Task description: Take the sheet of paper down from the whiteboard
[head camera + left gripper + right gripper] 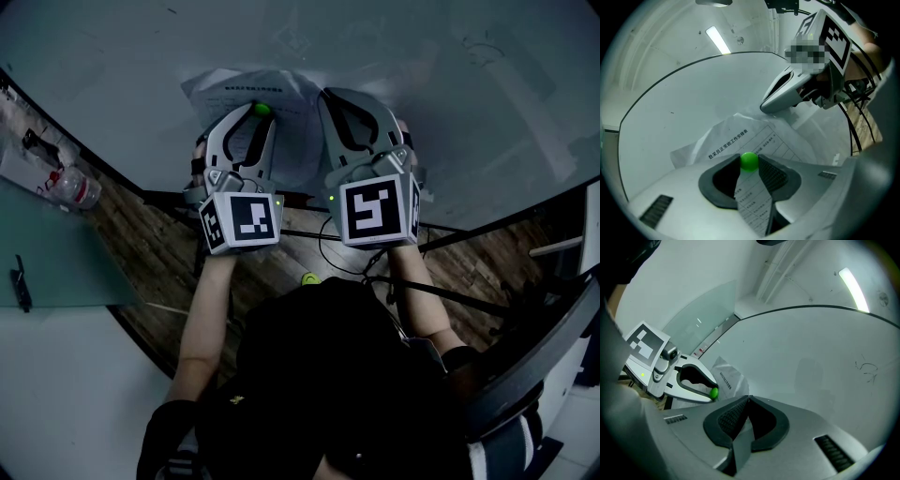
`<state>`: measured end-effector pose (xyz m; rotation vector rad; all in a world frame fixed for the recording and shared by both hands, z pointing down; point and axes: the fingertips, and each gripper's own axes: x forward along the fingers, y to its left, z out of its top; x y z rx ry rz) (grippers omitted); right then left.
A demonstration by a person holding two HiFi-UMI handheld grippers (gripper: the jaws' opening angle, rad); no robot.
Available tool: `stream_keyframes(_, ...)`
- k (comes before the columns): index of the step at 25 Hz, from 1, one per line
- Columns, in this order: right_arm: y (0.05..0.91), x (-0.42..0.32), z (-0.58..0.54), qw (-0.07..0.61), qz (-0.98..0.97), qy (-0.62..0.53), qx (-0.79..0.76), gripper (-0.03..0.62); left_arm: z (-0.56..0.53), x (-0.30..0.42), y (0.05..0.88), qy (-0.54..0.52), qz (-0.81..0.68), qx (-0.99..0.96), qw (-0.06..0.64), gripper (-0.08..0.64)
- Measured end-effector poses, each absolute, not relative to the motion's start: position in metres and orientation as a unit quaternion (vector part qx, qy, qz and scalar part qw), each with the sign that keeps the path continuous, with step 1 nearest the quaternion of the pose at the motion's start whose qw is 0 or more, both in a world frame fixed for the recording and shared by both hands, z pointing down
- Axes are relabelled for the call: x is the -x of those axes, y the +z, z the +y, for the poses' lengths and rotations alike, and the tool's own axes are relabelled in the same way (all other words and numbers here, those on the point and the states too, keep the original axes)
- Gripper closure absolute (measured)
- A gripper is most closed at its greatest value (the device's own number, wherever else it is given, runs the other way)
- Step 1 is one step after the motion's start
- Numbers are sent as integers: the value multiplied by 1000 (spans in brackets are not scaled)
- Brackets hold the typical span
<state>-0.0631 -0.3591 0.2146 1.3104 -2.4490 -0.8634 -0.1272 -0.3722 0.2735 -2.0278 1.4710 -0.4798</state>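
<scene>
A printed sheet of paper [286,94] lies crumpled against the whiteboard [441,84], under a small green magnet [262,109]. My left gripper [260,114] is shut on that green magnet [749,161], both pads touching it, and the paper [736,136] spreads out behind. My right gripper [326,94] is at the sheet's right edge, jaws together with a strip of the paper [737,448] pinched between them. From the right gripper view the left gripper [712,393] and the magnet [714,392] show at left; from the left gripper view the right gripper [764,107] shows at upper right.
A plastic water bottle [75,187] lies on the wooden floor at the left, beside a glass table top [47,244]. A green-yellow object [310,278] and cables [337,258] lie below the board. The board's stand bars [487,239] cross at right.
</scene>
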Motion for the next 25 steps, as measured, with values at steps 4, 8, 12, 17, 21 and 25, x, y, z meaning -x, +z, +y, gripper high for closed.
stream_keyframes(4,214,63,-359,116,-836,-295,-448,578,-371,124,277,-180,547,765,288,436)
stream_keyframes(8,213,63,-360,113,-837,-292,-449,580,-364,119,275,-175,539,770,294,436)
stream_keyframes(12,213,63,-360,115,-836,-291,-450,580,-358,118,275,-174,537,771,295,436)
stream_keyframes(17,214,63,-360,118,-835,-290,-452,580,-350,122,274,-166,537,775,288,436)
stream_keyframes(21,214,63,-361,117,-834,-290,-454,580,-345,125,273,-150,534,786,272,436)
stream_keyframes(25,215,63,-361,118,-834,-288,-456,580,-341,130,273,-133,533,797,252,436)
